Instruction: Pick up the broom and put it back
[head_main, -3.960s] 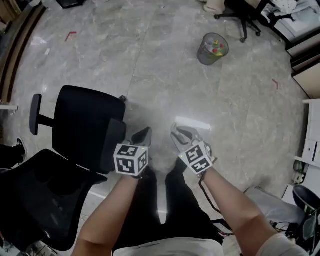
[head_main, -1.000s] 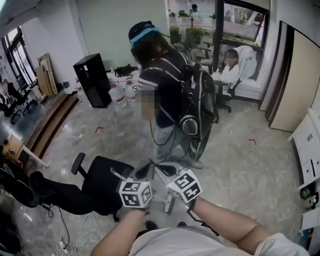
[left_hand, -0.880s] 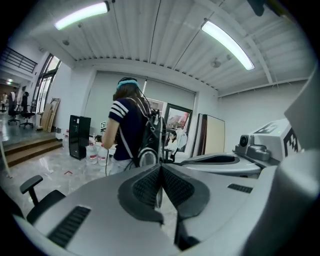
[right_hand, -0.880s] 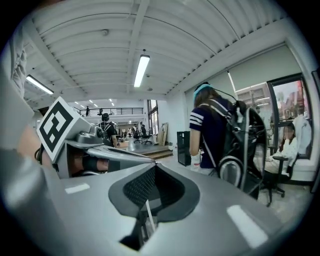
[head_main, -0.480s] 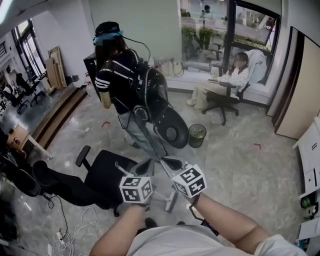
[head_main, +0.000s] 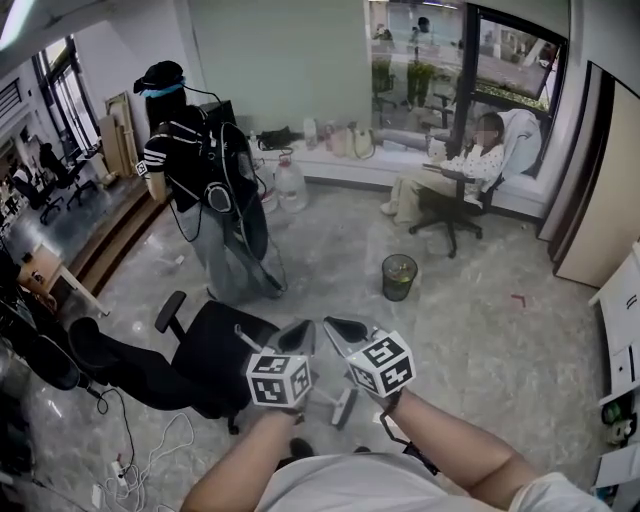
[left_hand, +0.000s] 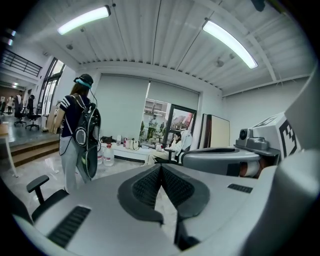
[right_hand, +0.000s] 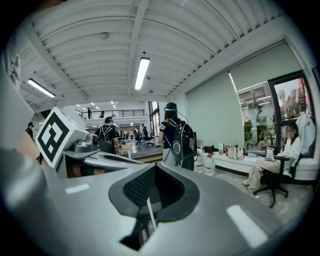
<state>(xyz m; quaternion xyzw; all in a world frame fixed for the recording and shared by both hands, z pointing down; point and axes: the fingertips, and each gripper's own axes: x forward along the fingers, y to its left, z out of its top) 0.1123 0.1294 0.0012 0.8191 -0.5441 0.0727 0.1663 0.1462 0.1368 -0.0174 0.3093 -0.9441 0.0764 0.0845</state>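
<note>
No broom shows in any view. Both grippers are held side by side at waist height, pointing out into the room. The left gripper (head_main: 299, 331) is shut with nothing between its ribbed pads (left_hand: 150, 185). The right gripper (head_main: 336, 326) is also shut and empty, its tips (right_hand: 154, 170) meeting. Each gripper appears in the other's view: the right gripper's jaw (left_hand: 220, 159) and the left gripper's jaw (right_hand: 107, 159). Below both lies grey marble floor (head_main: 470, 340).
A black office chair (head_main: 215, 350) stands just left of the grippers. A person with a backpack (head_main: 200, 190) walks at back left. Another person sits on a chair (head_main: 450, 185) by the window. A wire bin (head_main: 398, 277) stands mid-floor. Water bottles (head_main: 288, 185) and white cabinets (head_main: 620, 320) line the edges.
The head view has risen from the floor to the room. The person with the backpack has walked from right in front of me to the back left. Both grippers stay put.
</note>
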